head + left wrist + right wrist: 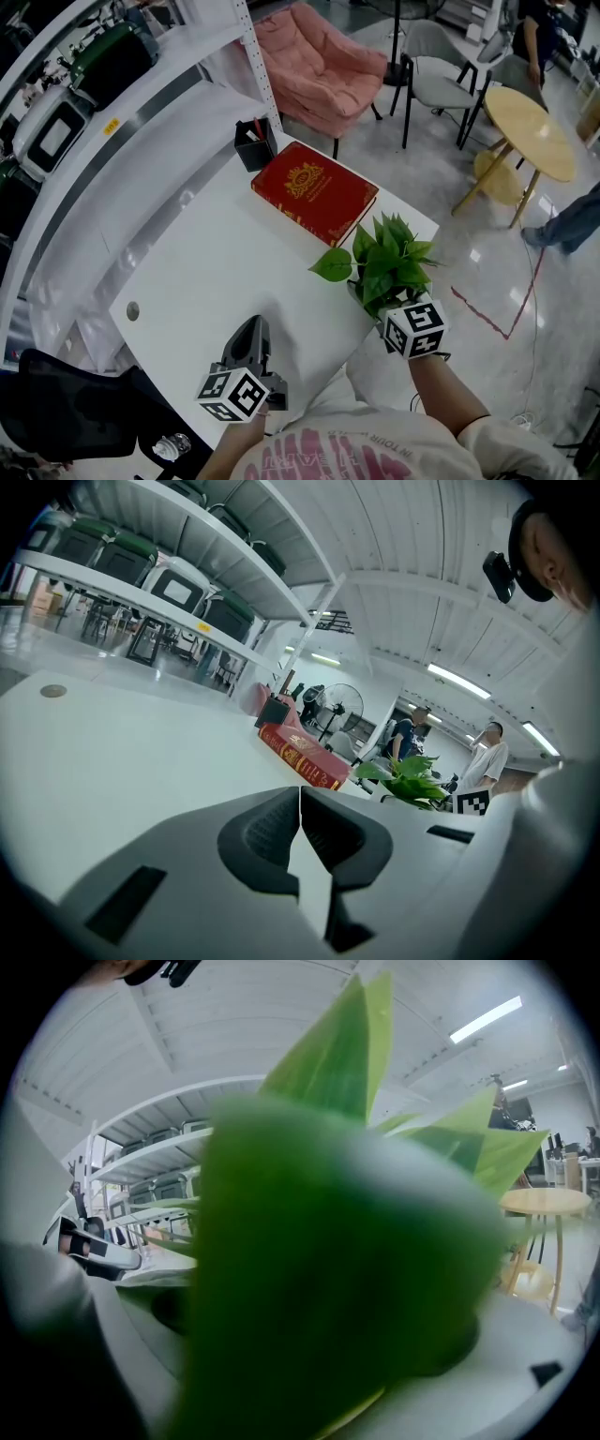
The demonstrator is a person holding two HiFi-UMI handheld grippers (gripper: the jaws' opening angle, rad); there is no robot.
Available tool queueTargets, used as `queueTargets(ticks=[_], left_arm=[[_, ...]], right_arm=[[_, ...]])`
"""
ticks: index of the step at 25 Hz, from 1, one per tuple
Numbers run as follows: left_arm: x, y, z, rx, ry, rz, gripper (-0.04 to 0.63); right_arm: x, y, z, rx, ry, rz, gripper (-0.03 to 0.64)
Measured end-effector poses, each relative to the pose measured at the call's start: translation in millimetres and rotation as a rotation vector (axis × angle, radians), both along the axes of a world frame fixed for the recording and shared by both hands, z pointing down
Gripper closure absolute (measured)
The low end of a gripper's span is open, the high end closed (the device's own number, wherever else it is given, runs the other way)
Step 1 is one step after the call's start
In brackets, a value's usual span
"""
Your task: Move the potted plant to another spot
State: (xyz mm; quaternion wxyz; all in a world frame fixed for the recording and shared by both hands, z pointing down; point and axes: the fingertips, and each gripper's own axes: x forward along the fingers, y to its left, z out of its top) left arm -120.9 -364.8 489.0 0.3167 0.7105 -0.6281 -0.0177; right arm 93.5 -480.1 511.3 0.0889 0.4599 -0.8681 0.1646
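Observation:
The potted plant (386, 262), leafy and green, stands at the right edge of the white table (187, 253), just in front of the red book (314, 190). My right gripper (382, 306) reaches into it from the near side; its marker cube (414, 328) shows below the leaves. Blurred green leaves (328, 1241) fill the right gripper view, hiding the pot and the space between the jaws. My left gripper (251, 324) rests low over the table's near part, shut and empty (300, 803). From there the plant (412, 778) appears far to the right.
A black pen holder (255, 145) stands behind the book near the shelf post. White shelving (103, 131) with storage boxes runs along the table's left. Beyond the table stand a pink armchair (319, 56), grey chairs and a round wooden table (530, 131). A black chair (56, 412) sits at lower left.

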Motion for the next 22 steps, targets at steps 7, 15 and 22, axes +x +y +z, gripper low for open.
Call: queueTargets(ticks=[7, 15, 22], left_arm=[[-0.6, 1.4, -1.0, 0.001, 0.001, -0.004, 0.569], [2.4, 2.8, -3.3, 0.004, 0.000, -0.005, 0.569], [5.5, 3.5, -3.7, 0.005, -0.005, -0.008, 0.569]], right_arm=[[0.2, -0.6, 0.3, -0.003, 0.025, 0.001, 0.037], [2.0, -1.8, -0.1, -0.015, 0.032, -0.007, 0.035], [1.5, -3.3, 0.8, -0.023, 0.045, -0.024, 0.036]])
